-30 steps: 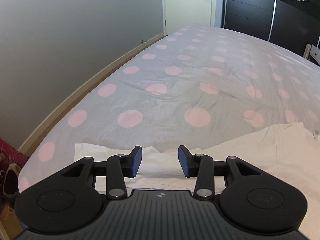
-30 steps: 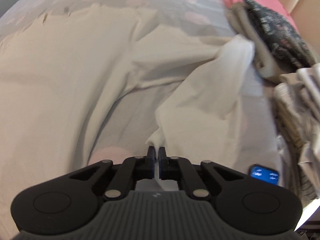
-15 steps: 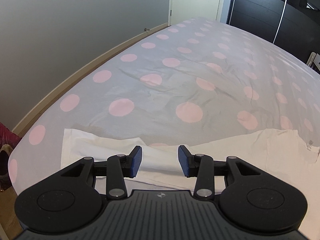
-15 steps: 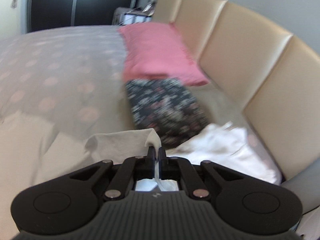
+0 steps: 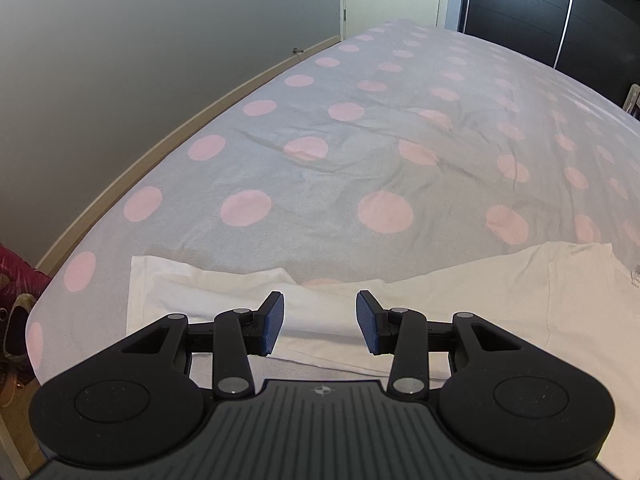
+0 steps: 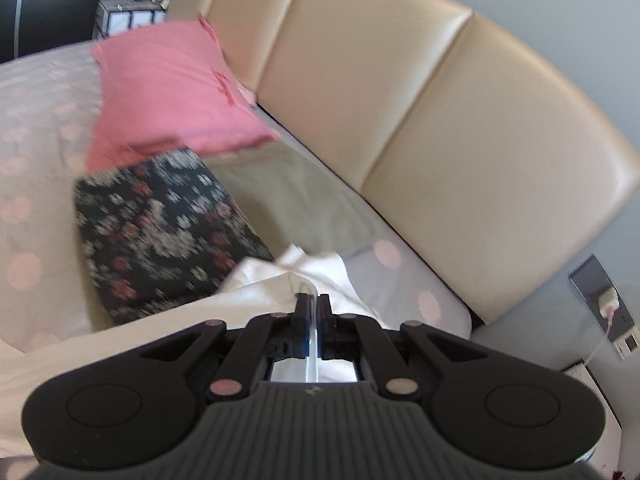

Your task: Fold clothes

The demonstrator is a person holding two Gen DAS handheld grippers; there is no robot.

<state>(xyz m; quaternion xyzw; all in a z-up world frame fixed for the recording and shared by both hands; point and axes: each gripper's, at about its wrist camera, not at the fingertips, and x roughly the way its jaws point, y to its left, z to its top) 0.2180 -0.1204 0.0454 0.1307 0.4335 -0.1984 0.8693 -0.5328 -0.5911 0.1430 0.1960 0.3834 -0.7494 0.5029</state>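
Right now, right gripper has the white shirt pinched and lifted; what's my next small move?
Probably carry the right gripper, shut on the white shirt, across toward the flat part by the open left gripper, to lay the fold over.

Both tools are matte black plastic. The left gripper (image 5: 320, 322) has two round side housings with shallow circular recesses, a ribbed dark-grey centre plate stamped with a small round emblem, and linkage arms pinned with silver rivets. Just beyond those rivets sit its fingertips (image 5: 272, 322), faced with blue textured pads. The right gripper (image 6: 313, 305) has the same build, its rivets looking slightly coppery.
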